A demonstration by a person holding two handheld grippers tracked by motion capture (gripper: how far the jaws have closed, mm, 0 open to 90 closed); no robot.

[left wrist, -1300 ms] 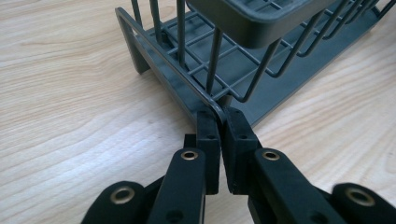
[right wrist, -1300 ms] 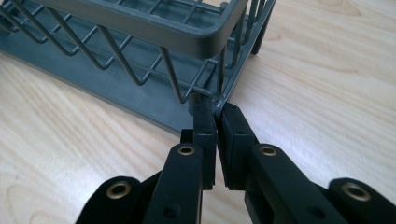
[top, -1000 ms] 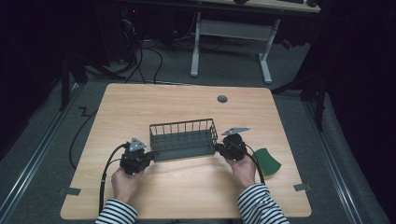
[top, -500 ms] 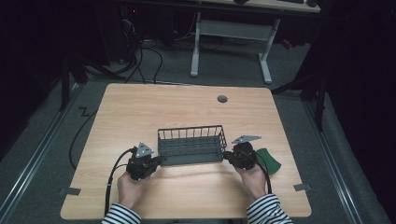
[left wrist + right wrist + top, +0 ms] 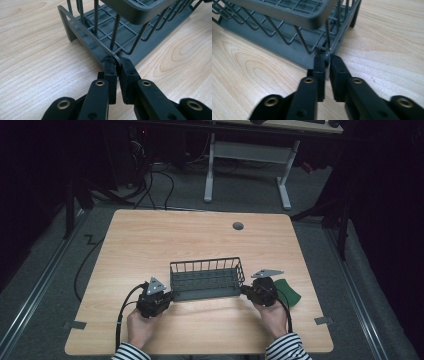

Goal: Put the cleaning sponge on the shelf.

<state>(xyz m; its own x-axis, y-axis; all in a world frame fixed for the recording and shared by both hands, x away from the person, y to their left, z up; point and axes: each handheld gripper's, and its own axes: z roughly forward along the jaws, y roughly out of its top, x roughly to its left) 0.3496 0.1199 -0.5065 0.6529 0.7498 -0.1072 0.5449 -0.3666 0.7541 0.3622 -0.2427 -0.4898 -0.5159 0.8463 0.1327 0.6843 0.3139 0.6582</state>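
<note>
I have the wire basket (image 5: 206, 279) at the table's (image 5: 150, 240) near-centre, long axis running left to right between my hands; left gripper (image 5: 117, 65) clenched on its left base corner; right gripper (image 5: 325, 61) clenched on the right.

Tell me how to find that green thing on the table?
Start at the wooden table and find the grey wire basket near the front edge. Go to its right end, where the right gripper pinches its corner. Just beyond that hand lies the green thing, flat and dark green, the only colourful object.
</note>
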